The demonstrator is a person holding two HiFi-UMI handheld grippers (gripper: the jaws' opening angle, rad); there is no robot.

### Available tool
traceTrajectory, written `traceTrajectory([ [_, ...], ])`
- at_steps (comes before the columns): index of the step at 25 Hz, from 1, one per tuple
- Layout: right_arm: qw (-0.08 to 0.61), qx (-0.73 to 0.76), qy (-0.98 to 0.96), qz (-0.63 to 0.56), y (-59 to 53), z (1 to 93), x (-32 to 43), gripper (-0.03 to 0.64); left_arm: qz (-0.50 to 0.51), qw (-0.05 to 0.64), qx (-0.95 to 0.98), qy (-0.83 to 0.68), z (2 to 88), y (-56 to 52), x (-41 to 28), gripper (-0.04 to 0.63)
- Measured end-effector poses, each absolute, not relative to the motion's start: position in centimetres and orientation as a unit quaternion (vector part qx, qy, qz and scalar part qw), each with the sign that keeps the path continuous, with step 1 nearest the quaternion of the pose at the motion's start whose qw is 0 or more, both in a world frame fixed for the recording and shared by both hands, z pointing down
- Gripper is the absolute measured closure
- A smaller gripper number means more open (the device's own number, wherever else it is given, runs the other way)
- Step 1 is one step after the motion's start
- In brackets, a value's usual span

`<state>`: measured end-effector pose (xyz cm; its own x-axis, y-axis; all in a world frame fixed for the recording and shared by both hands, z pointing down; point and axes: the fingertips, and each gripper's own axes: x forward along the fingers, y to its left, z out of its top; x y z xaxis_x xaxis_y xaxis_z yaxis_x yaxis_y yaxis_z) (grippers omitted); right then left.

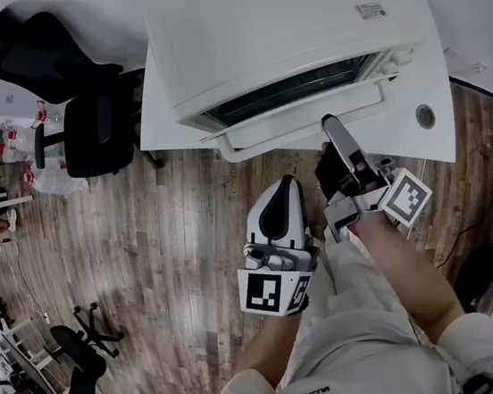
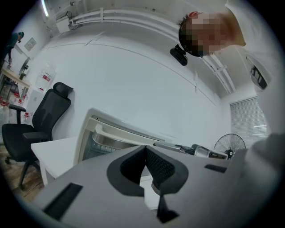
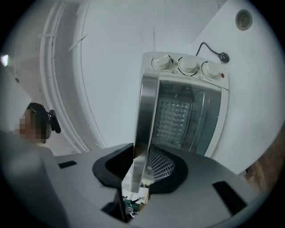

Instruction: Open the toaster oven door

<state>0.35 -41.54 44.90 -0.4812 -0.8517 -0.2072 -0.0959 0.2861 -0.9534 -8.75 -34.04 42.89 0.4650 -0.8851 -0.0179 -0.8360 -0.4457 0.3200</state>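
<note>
Metal handle on the toaster oven door is sitting clamped between your right gripper's pads, the oven standing on the white table ahead. Your left gripper is idling closed and empty. You're holding the grip step; next you're likely pulling outward and down, following the hinge arc.

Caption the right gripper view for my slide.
Right gripper gripping the metal door handle of the toaster oven, three knobs beside its glass door.

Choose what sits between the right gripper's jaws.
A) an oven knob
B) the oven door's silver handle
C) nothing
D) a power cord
B: the right gripper view shows the silver handle running down between the pads of the right gripper.
</note>
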Motion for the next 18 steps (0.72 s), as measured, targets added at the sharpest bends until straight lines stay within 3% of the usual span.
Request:
traceTrajectory([
  [18,0.36,-0.355,0.684,-0.527,-34.6,49.3,1.1,0.502,-0.062,0.132,0.858,-0.492,44.5,-29.4,-7.3,0.588],
])
